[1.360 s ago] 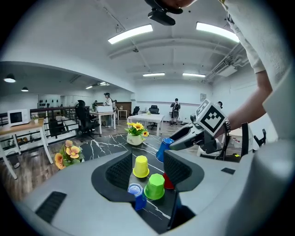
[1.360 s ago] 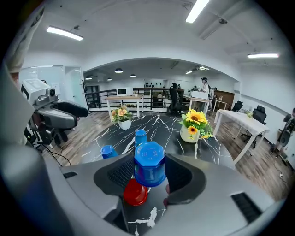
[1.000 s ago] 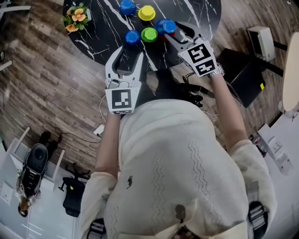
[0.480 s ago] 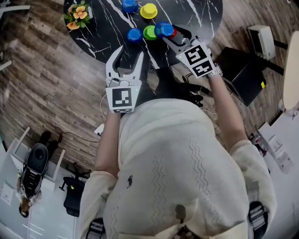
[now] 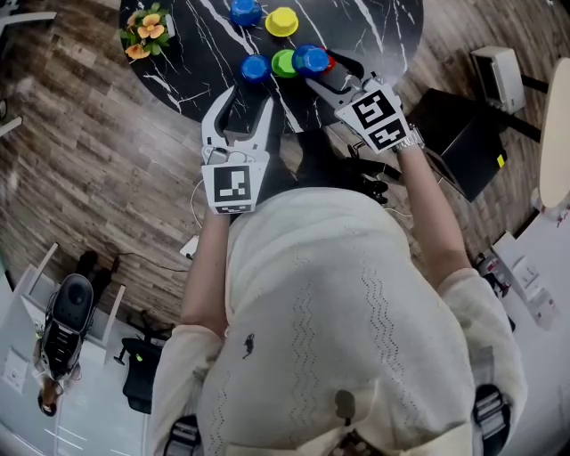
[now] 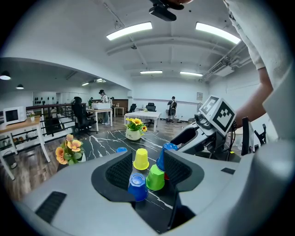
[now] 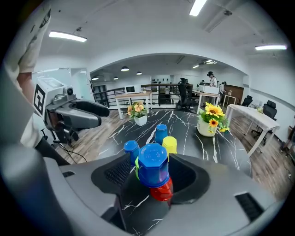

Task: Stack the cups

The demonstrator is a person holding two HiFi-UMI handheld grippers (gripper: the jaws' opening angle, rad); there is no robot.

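Upside-down cups stand on the black marble table point(image 5: 374, 27). A blue cup point(image 7: 152, 164) sits tilted on a red cup point(image 7: 162, 190), between the jaws of my right gripper point(image 7: 150, 173). Those jaws have just been opening and the pads stand a little off the cup. In the head view this pair point(image 5: 310, 59) touches a green cup point(image 5: 284, 62), with a blue cup point(image 5: 256, 68) to its left. A yellow cup point(image 5: 281, 21) and another blue cup point(image 5: 244, 12) stand farther back. My left gripper point(image 5: 247, 100) hangs open and empty near the table's edge, short of the blue cup point(image 6: 137, 186).
A pot of orange flowers point(image 5: 145, 31) stands at the table's left edge, and a sunflower vase point(image 7: 211, 120) farther back. A black box point(image 5: 463, 142) and a white device point(image 5: 499, 80) sit on the wooden floor to the right. Office desks and chairs fill the background.
My right gripper has shifted slightly left, bringing the blue cup down over the red one beside the green cup, and its jaws have spread. My left gripper has stayed in place.
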